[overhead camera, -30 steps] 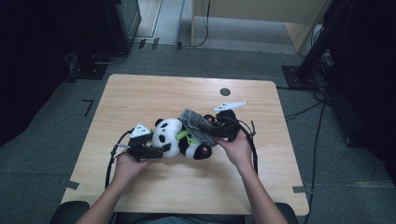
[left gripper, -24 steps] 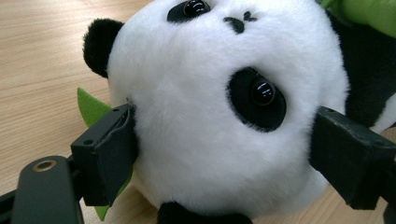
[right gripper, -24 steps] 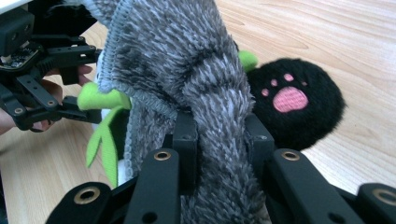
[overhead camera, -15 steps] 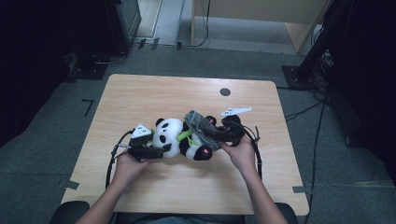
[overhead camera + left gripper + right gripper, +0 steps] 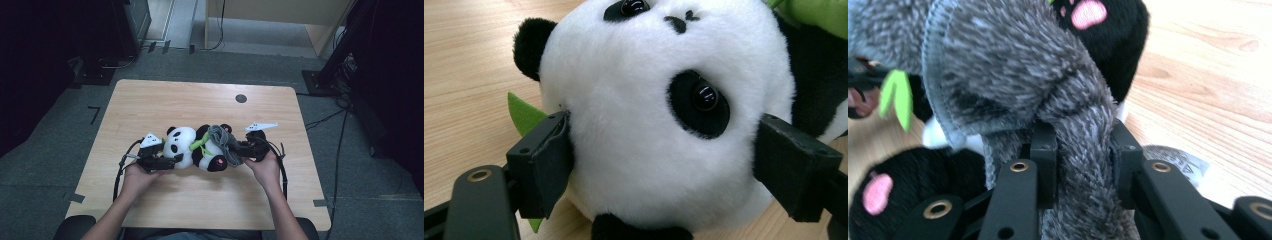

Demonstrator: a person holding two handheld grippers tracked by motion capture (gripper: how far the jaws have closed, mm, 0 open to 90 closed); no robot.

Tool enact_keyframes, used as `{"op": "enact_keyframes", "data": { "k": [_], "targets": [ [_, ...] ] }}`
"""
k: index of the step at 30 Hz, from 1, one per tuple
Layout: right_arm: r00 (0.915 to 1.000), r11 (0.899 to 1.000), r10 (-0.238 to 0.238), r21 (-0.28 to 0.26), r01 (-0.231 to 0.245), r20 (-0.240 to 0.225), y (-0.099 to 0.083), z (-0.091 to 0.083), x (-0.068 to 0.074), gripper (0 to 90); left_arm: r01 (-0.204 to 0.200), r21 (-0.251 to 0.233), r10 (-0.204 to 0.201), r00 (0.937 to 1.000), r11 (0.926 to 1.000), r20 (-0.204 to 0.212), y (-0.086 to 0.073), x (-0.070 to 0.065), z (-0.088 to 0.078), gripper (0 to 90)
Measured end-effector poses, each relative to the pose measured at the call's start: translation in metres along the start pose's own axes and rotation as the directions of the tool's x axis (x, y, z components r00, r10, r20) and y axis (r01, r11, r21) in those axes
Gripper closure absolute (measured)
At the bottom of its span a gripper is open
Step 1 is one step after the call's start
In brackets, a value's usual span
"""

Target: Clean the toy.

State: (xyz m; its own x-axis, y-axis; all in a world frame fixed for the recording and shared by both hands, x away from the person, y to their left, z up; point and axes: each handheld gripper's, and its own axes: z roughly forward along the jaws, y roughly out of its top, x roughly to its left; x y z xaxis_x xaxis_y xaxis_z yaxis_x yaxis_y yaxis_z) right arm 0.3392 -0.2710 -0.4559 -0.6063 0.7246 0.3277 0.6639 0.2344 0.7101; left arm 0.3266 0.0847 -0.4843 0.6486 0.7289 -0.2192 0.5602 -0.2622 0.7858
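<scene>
Lying across table (image 5: 150, 105) centre, plush panda (image 5: 197, 147) has long axis running left–right, head at frame left, feet at right. Left gripper (image 5: 664, 165) clamps head, jaws wide; right gripper (image 5: 1083, 165) pinches grey fuzzy cloth (image 5: 1013, 75) draped over body — narrow grip. Small tag beside cloth unreadable.

Your panda (image 5: 192, 147): plush, black and white, green leaf at neck, pink paw pads; lying on its side mid-table, head toward your left. Your grey cloth (image 5: 225, 142): fuzzy, bunched, draped over panda's body by its feet.
</scene>
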Motion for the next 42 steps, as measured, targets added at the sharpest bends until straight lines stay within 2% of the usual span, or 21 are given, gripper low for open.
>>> {"op": "enact_keyframes", "data": {
  "k": [2,8,10,15,23,26,28,32,35,40,42],
  "targets": [
    [0.9999,1.000,0.010,0.013,-0.010,0.006,-0.001,0.000,-0.003,74.3,0.002,0.000,-0.002,1.0000,1.0000,0.001,0.000,0.000,0.000,16.2],
    [0.9968,0.997,0.041,0.055,-0.045,0.068,-0.004,-0.001,-0.011,74.7,0.006,0.001,-0.006,1.0000,1.0000,0.001,0.000,0.001,0.000,16.1],
    [0.9934,0.996,0.046,0.069,-0.053,0.105,-0.004,-0.003,-0.015,74.7,0.005,0.000,-0.005,1.0000,1.0000,0.001,0.000,0.001,0.000,16.2],
    [0.9867,0.993,0.083,0.070,-0.094,0.140,-0.005,-0.008,-0.027,74.7,0.007,0.001,-0.007,1.0000,1.0000,0.001,0.000,0.001,0.000,16.2],
    [0.9688,0.989,0.136,0.036,-0.146,0.208,-0.005,-0.024,-0.044,74.9,0.004,0.002,-0.004,1.0000,1.0000,0.000,0.000,0.001,0.000,16.2],
    [0.9569,0.984,0.171,0.005,-0.177,0.234,-0.004,-0.035,-0.053,75.4,0.003,0.001,-0.003,1.0000,1.0000,-0.001,0.000,0.000,0.000,16.2],
    [0.9538,0.982,0.186,-0.023,-0.186,0.235,-0.003,-0.042,-0.055,75.7,0.001,0.002,-0.001,1.0000,1.0000,-0.002,0.000,0.000,0.000,16.2],
    [0.9609,0.986,0.169,-0.052,-0.161,0.219,0.005,-0.054,-0.045,75.6,0.002,0.002,-0.002,1.0000,1.0000,-0.002,0.000,0.000,0.000,16.2],
    [0.9689,0.990,0.131,-0.068,-0.120,0.210,0.013,-0.062,-0.034,75.4,0.001,0.004,-0.001,1.0000,1.0000,-0.003,0.000,0.000,-0.001,16.2],
    [0.9844,0.994,0.076,-0.092,-0.062,0.159,0.026,-0.068,-0.010,75.3,0.000,0.005,0.000,1.0000,1.0000,-0.005,0.000,-0.001,-0.001,16.2],
    [0.9875,0.995,0.053,-0.091,-0.040,0.148,0.030,-0.068,0.000,75.3,0.003,0.002,-0.003,1.0000,1.0000,-0.006,0.000,-0.001,-0.001,16.2]
  ]
}}
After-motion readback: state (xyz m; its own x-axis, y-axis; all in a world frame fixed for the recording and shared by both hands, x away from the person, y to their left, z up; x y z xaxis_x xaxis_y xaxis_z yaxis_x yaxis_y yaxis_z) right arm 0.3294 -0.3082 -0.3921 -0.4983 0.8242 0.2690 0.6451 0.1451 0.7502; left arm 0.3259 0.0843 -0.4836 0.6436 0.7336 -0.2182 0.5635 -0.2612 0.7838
